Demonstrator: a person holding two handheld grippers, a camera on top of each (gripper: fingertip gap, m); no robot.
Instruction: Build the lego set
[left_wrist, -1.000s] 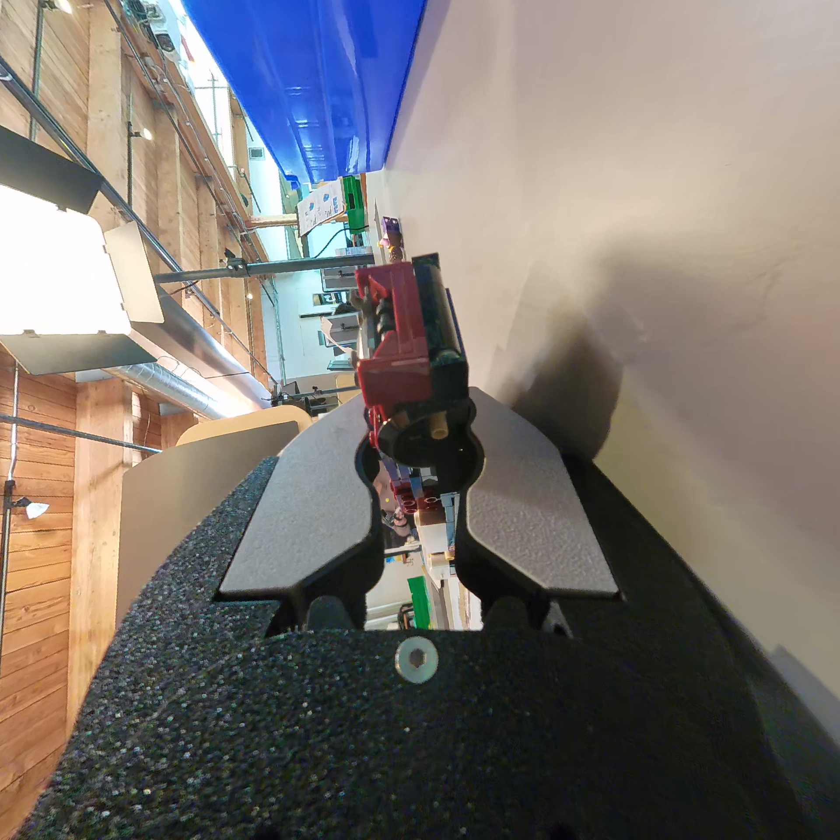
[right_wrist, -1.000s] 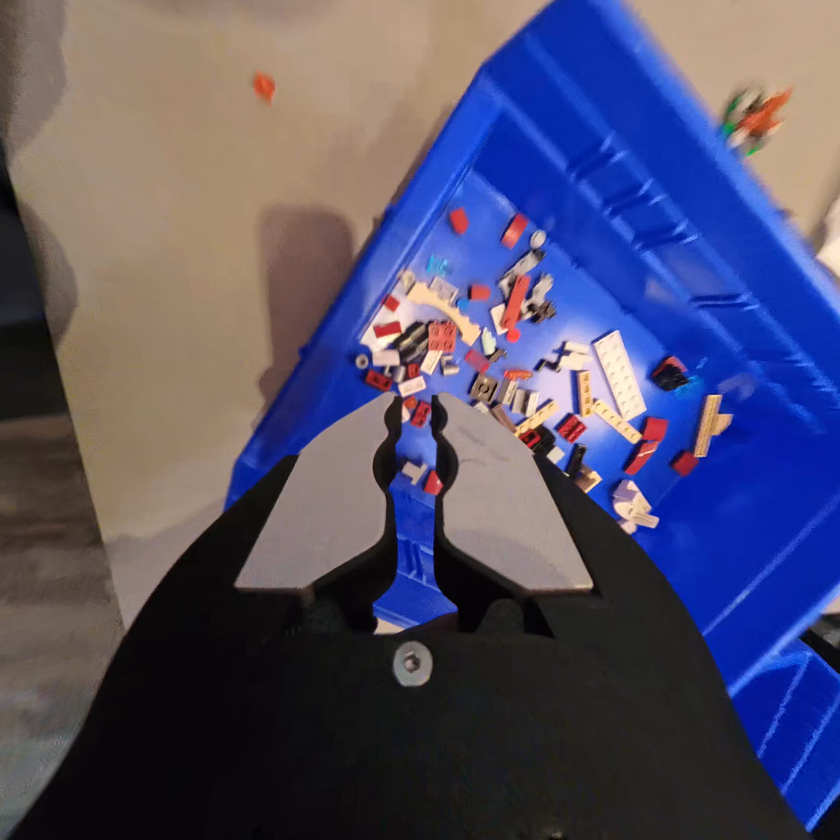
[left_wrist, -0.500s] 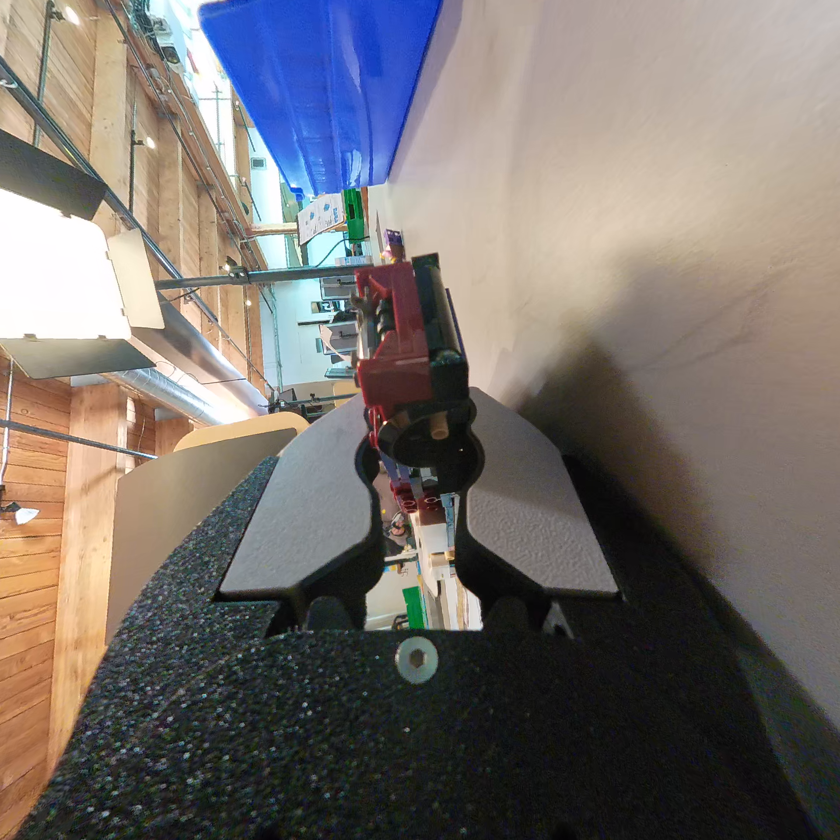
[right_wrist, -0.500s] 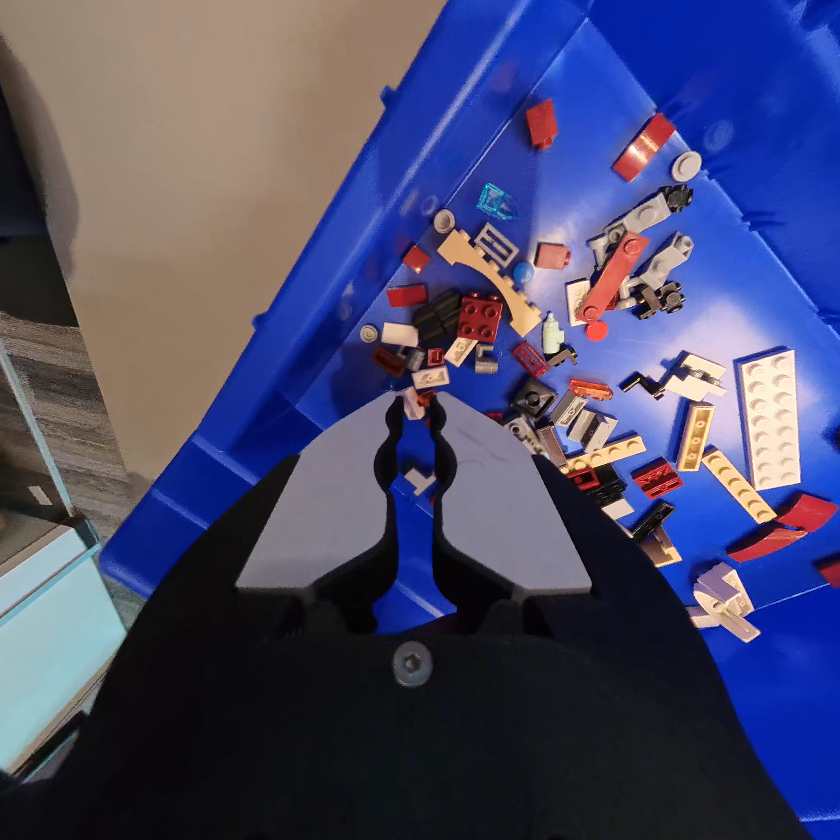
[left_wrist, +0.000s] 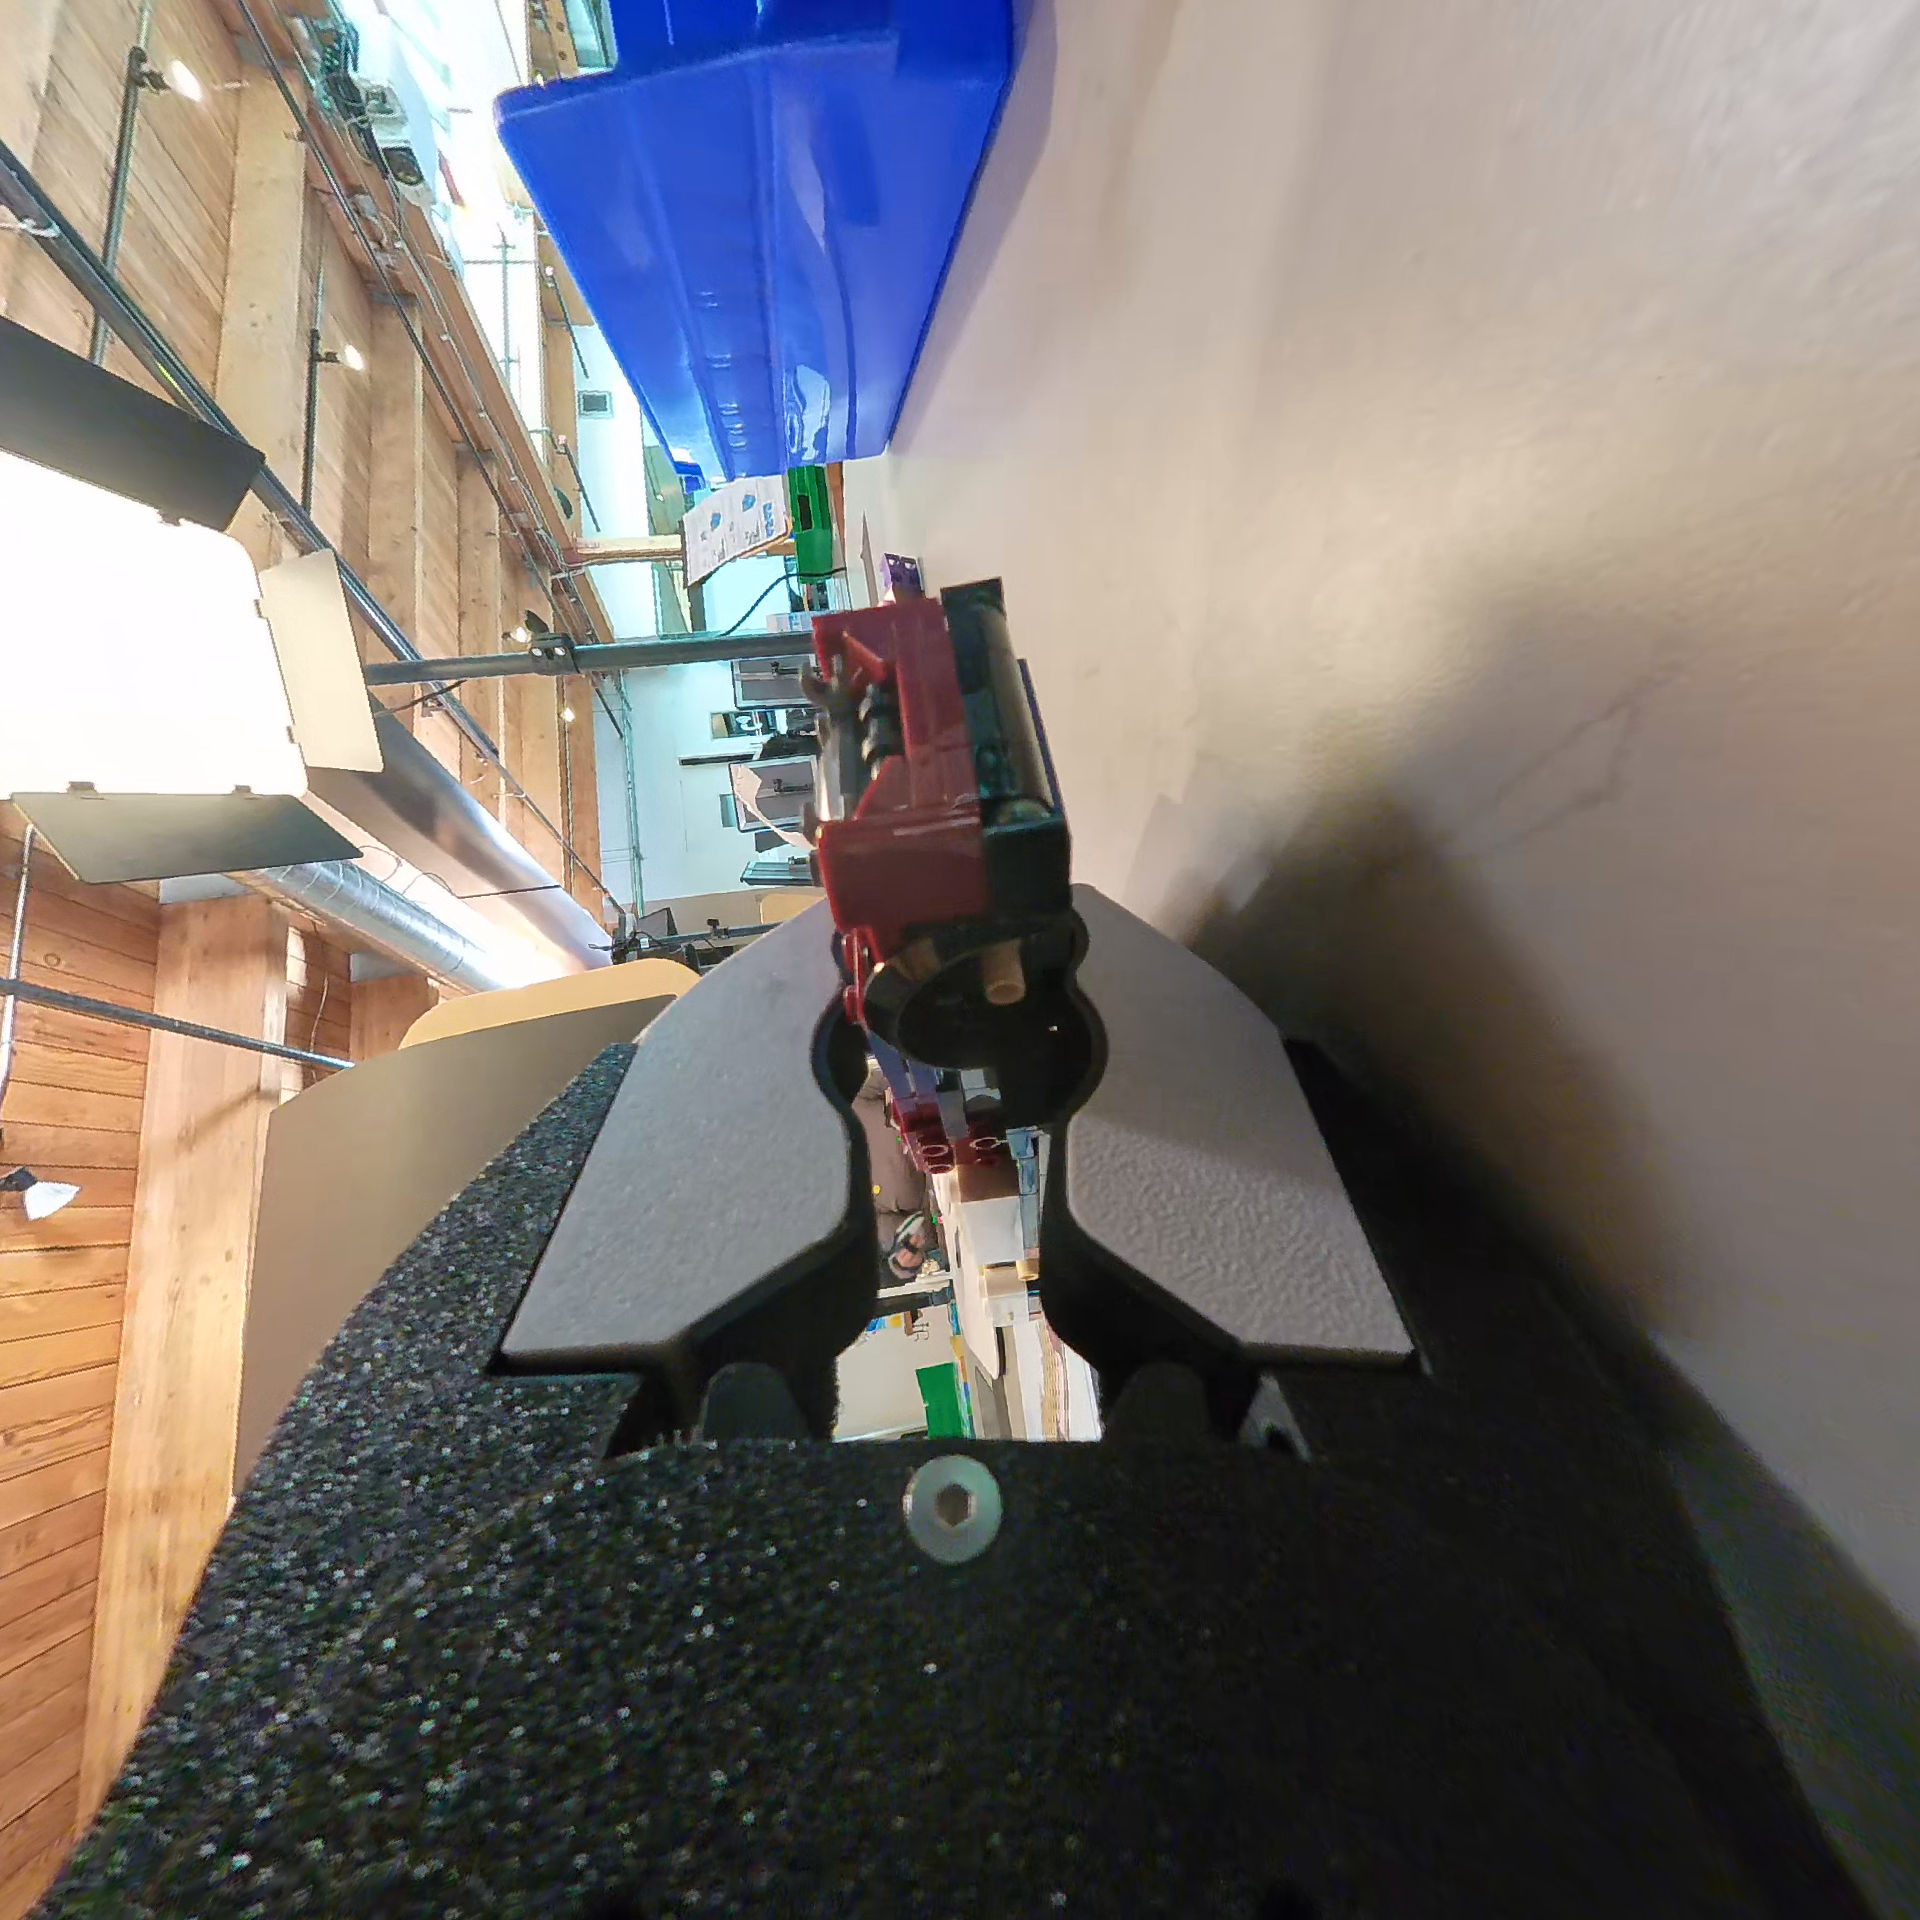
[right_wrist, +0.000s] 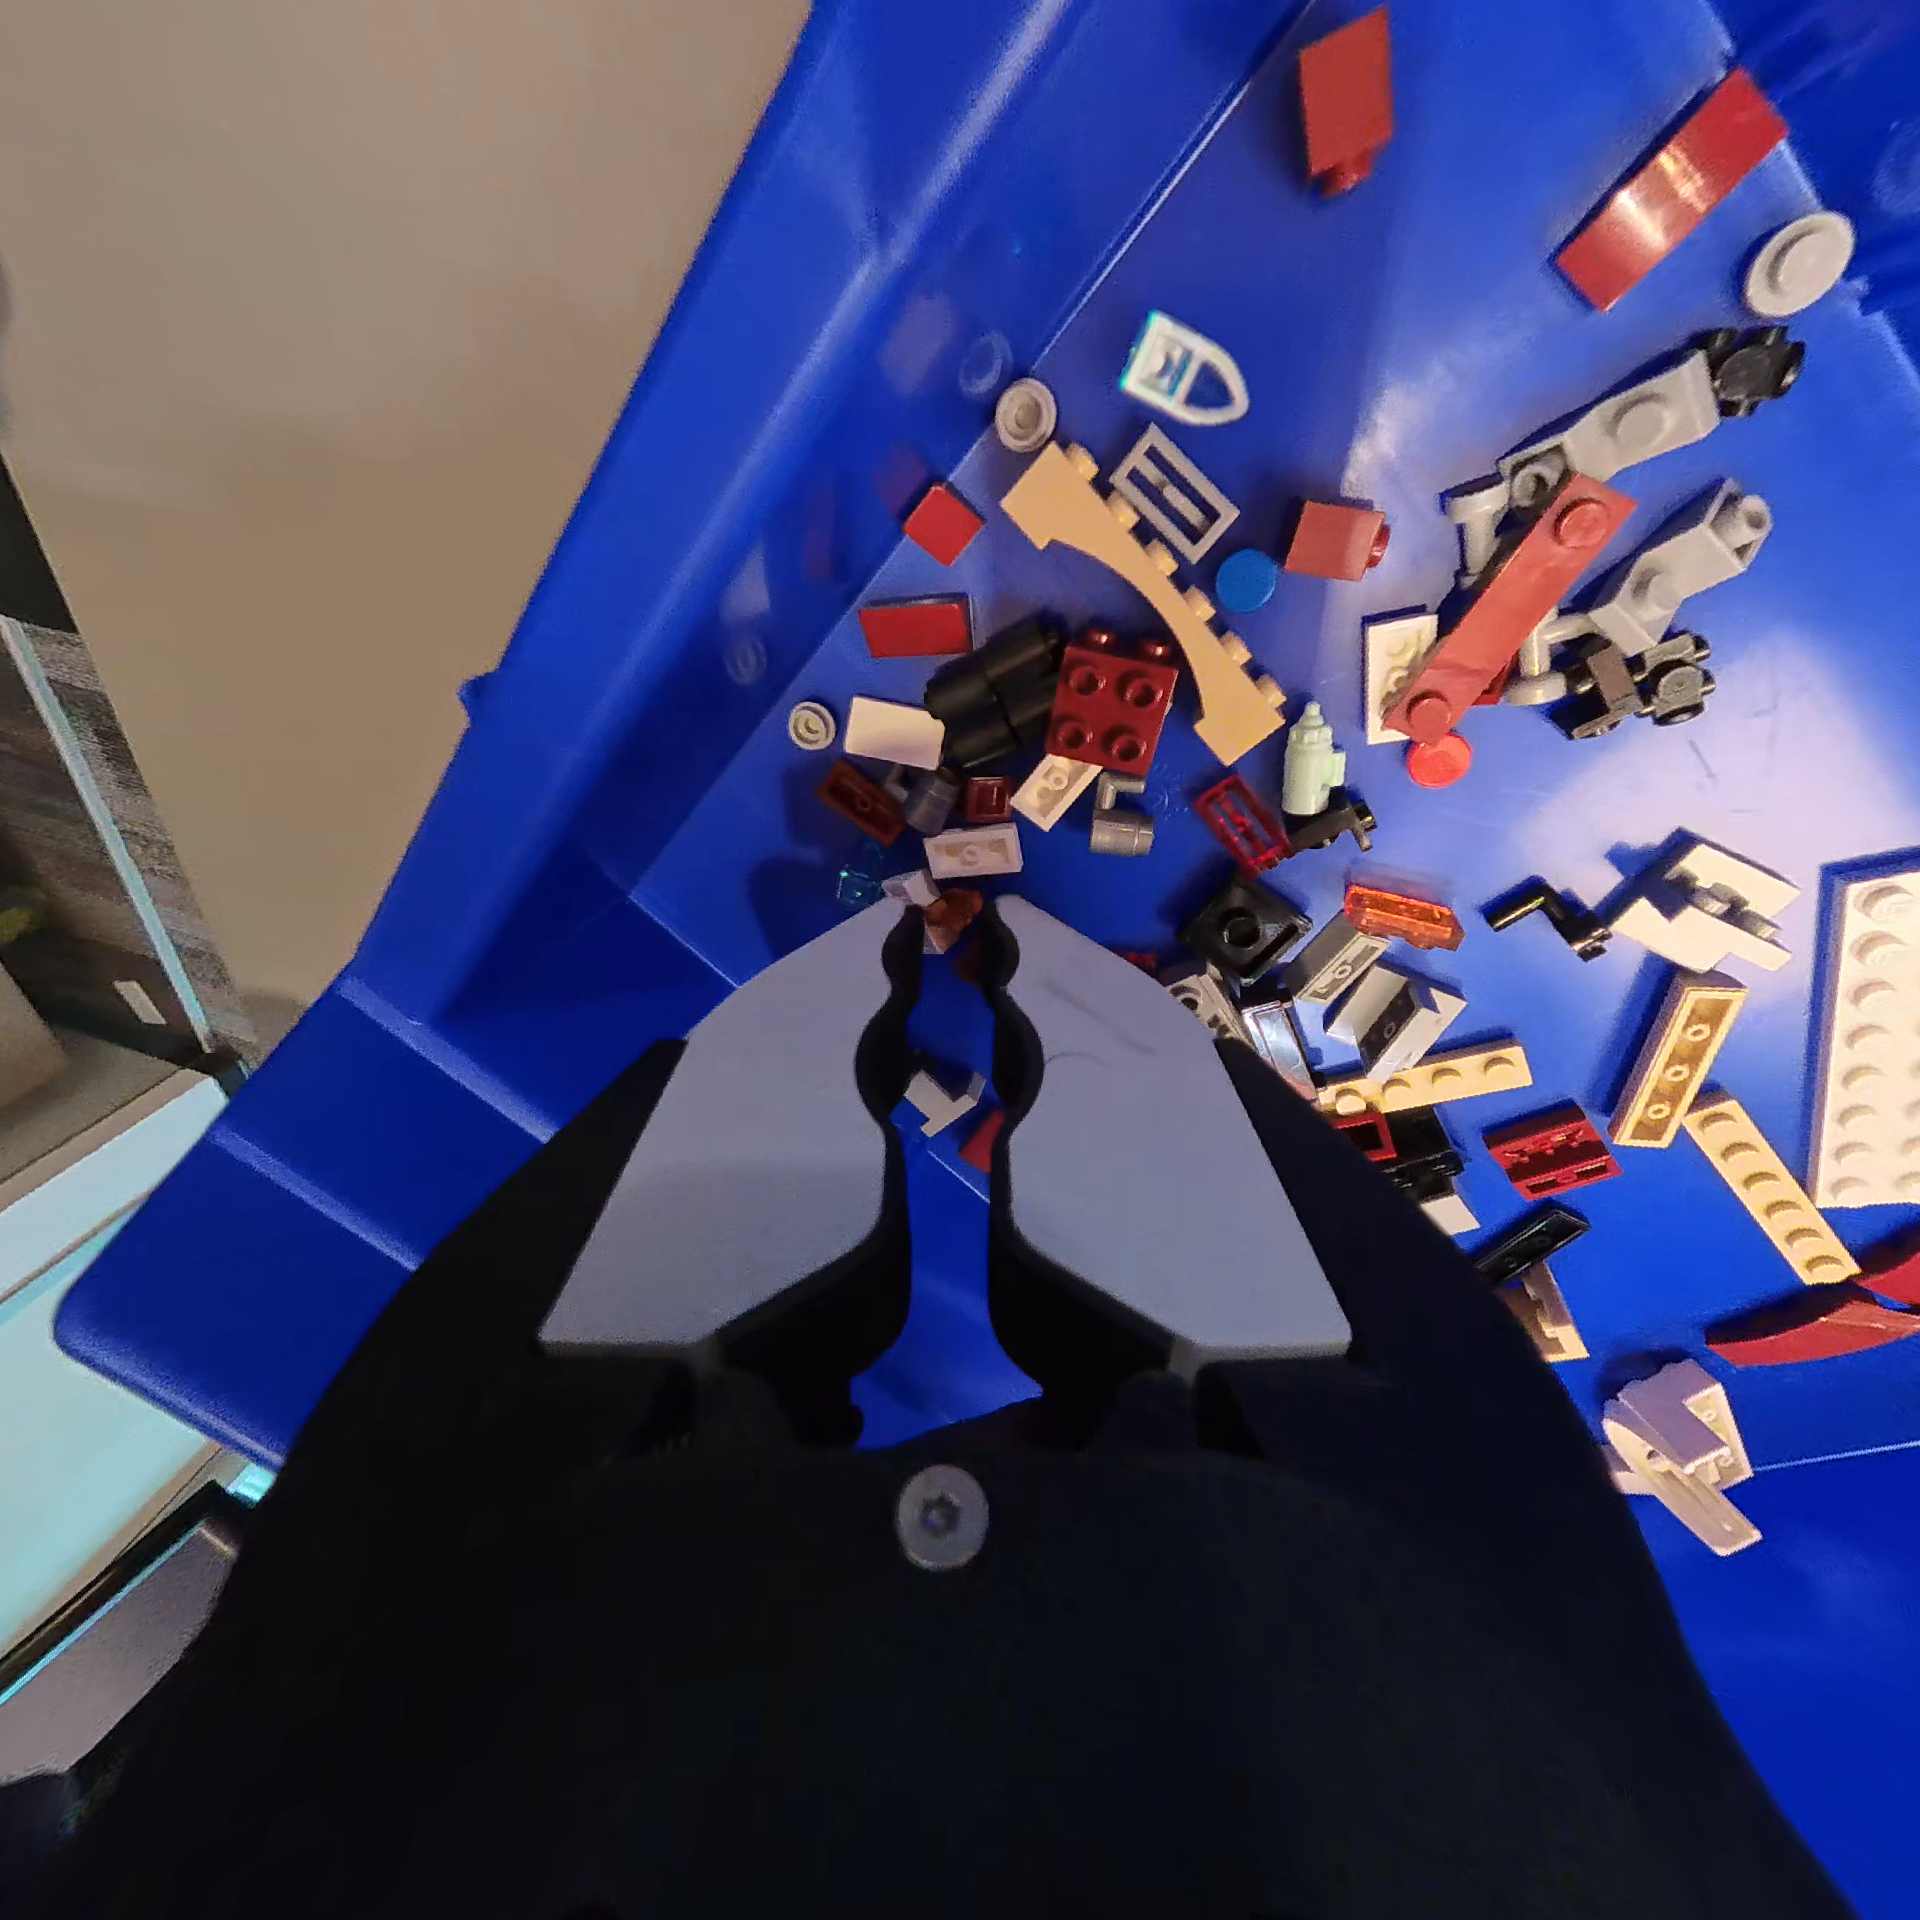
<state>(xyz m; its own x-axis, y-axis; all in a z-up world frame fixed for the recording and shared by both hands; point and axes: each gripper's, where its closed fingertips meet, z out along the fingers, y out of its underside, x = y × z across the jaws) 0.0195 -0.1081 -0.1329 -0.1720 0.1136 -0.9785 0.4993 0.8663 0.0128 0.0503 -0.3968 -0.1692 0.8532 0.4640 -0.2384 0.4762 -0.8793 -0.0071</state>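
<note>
My left gripper (left_wrist: 961, 925) is shut on a dark red and black brick-built model (left_wrist: 904, 831). It holds the model beside the beige table top (left_wrist: 1455, 416), with the round black end (left_wrist: 977, 1023) between the pads. My right gripper (right_wrist: 948, 920) hangs low over the inside of a blue bin (right_wrist: 727, 520). Its jaws are nearly closed on a small reddish-brown and grey brick piece (right_wrist: 943, 912) at the fingertips. Several loose bricks lie just beyond the tips, among them a dark red square brick (right_wrist: 1114, 707) and a tan arch (right_wrist: 1143, 582).
The blue bin also shows from outside in the left wrist view (left_wrist: 769, 239), standing on the table. A white studded plate (right_wrist: 1870, 1039) and a grey and red assembly (right_wrist: 1538, 603) lie farther right in the bin. Light shelving (right_wrist: 83, 1247) stands at the left, beyond the table edge.
My right gripper has moved forward and down into the bin, with the small piece staying at its tips. The left gripper keeps its grip on the model and has shifted only slightly.
</note>
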